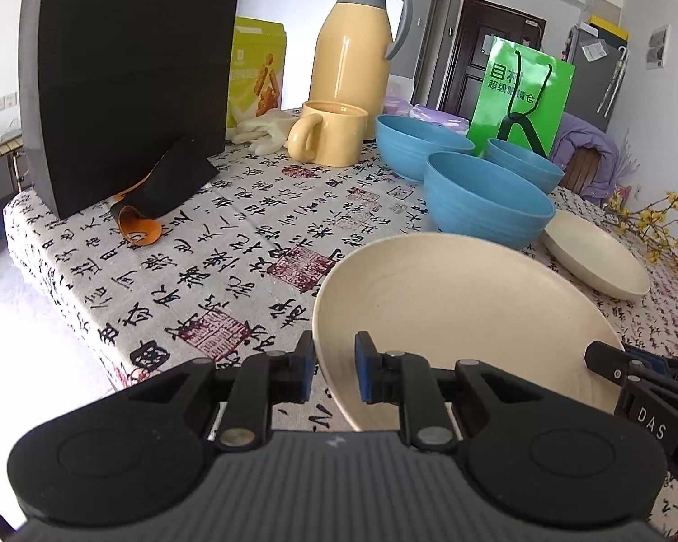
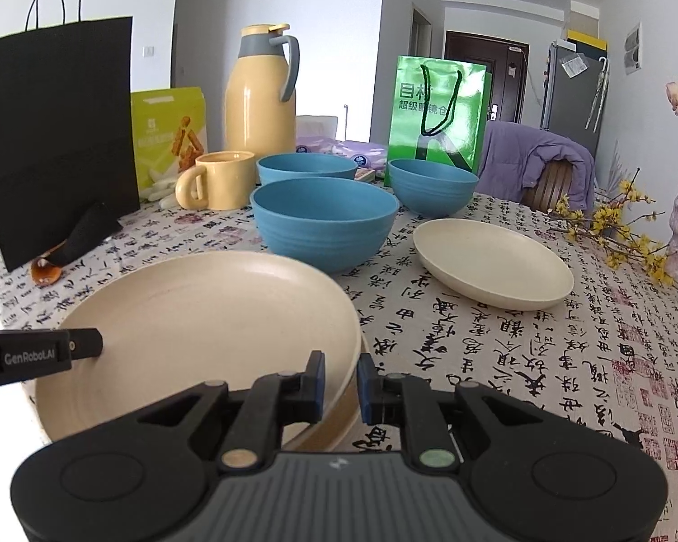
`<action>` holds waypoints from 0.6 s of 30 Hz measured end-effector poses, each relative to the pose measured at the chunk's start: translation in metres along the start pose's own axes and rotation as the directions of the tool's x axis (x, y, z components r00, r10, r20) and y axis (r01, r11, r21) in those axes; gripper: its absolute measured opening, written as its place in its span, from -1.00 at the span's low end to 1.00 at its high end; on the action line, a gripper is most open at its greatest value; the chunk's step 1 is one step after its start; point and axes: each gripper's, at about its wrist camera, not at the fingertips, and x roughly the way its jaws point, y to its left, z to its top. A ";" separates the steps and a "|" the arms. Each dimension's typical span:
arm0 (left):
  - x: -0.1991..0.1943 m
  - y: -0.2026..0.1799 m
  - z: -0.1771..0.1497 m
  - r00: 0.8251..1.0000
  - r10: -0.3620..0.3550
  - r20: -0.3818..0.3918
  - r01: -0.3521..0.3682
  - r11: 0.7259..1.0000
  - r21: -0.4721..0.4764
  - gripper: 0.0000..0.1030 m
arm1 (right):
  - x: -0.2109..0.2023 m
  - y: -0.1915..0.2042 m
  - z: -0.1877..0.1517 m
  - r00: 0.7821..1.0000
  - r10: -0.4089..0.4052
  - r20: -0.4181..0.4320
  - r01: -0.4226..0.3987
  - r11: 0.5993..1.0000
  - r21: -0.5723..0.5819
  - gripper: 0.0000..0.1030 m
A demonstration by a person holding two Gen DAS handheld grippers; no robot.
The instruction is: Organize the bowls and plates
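- The plate (image 2: 203, 316) spans the gap between the two hands and is gripped at opposite edges.
- The left hand-held gripper (image 1: 335, 372) has its jaws nearly shut, with the plate's left rim between the blue pads. I judge it to be pinching that rim.
- The right hand-held gripper (image 2: 341, 377) is likewise almost closed over the right rim. A little gap shows beside the pad, so that grip looks light.
- The plate is round, so it has no long axis. What matters is the line from one gripper to the other, which runs across the plate's width.
- In the left wrist view the plate tilts, with its far edge higher than the edge near the camera.
- A lower plate (image 2: 334, 424) shows as a tan rim right under the held one, at the near edge of the desk (image 2: 520, 361). Whether the two plates touch cannot be told.
- A far plate (image 2: 492, 262) lies flat ahead and to the right, nearer the right hand. It is well apart from the pair.
- Three blue bowls stand straight ahead beyond the held plate. The near bowl (image 2: 323, 226) is just past its far rim.
- My reading is that stacking plates is the step in hand. If so, the next move needs only a level lowering onto the lower plate and no sideways travel.
- The main risk is uneven release, since one hand letting go first would tip the plate.
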 end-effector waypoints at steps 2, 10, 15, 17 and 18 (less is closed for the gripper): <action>0.002 -0.002 0.000 1.000 -0.001 0.001 0.001 1.000 0.011 -0.64 | 0.003 0.000 0.000 1.000 -0.007 -0.007 0.007 1.000 -0.002 -0.70; 0.010 -0.009 -0.002 1.000 -0.002 -0.006 0.003 0.999 0.044 -0.52 | 0.011 -0.004 -0.002 1.000 -0.010 -0.024 0.010 1.000 0.006 -0.65; 0.011 -0.008 0.000 1.000 -0.002 -0.011 0.002 0.999 0.040 -0.51 | 0.013 -0.003 -0.002 1.000 -0.005 -0.022 0.005 1.000 -0.002 -0.58; 0.011 -0.008 0.001 1.000 0.002 -0.007 -0.001 0.999 0.042 -0.50 | 0.013 -0.004 -0.002 1.000 -0.002 -0.021 0.002 1.000 0.001 -0.58; 0.010 -0.008 0.001 1.000 0.003 -0.004 -0.003 0.999 0.042 -0.48 | 0.013 -0.004 -0.001 1.000 0.001 -0.020 -0.001 1.000 0.003 -0.59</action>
